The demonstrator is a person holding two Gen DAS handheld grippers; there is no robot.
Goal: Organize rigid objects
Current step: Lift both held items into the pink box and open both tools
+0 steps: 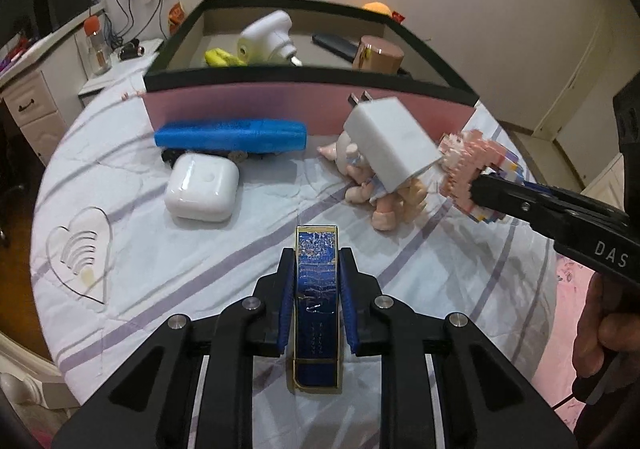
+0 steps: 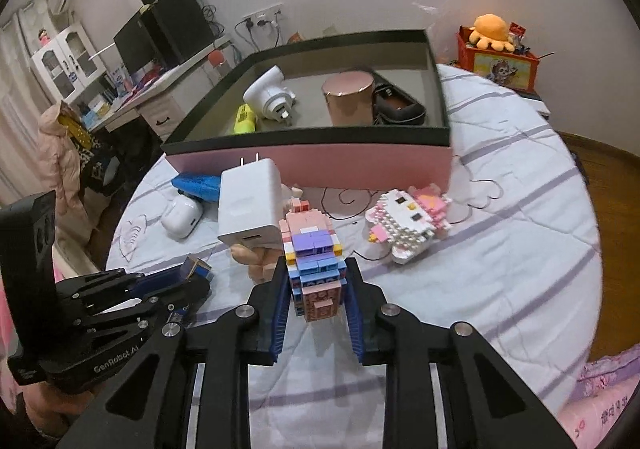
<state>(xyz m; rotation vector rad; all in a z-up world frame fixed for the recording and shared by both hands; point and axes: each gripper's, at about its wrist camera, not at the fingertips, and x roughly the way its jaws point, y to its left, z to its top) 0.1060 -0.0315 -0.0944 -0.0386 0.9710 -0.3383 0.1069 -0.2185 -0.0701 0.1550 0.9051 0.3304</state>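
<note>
The left tongs [image 1: 316,289] clamp a blue, gold-edged box [image 1: 316,301] above the bed [image 1: 420,269]. The right tongs [image 2: 316,289] grip a brick-built figure [image 2: 314,261], with a white charger [image 2: 250,207] seemingly perched on its tip, near the pink storage box [image 2: 360,165].

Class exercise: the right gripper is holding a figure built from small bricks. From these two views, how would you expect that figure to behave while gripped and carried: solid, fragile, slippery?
The brick figure is probably stiff but fragile: it is visibly many small stacked bricks, so a hard squeeze or knock could pop pieces off. The right gripper clamps only its lower part, leaving the head unsupported. Its studded sides likely resist slipping against the ribbed blue pads.
</note>
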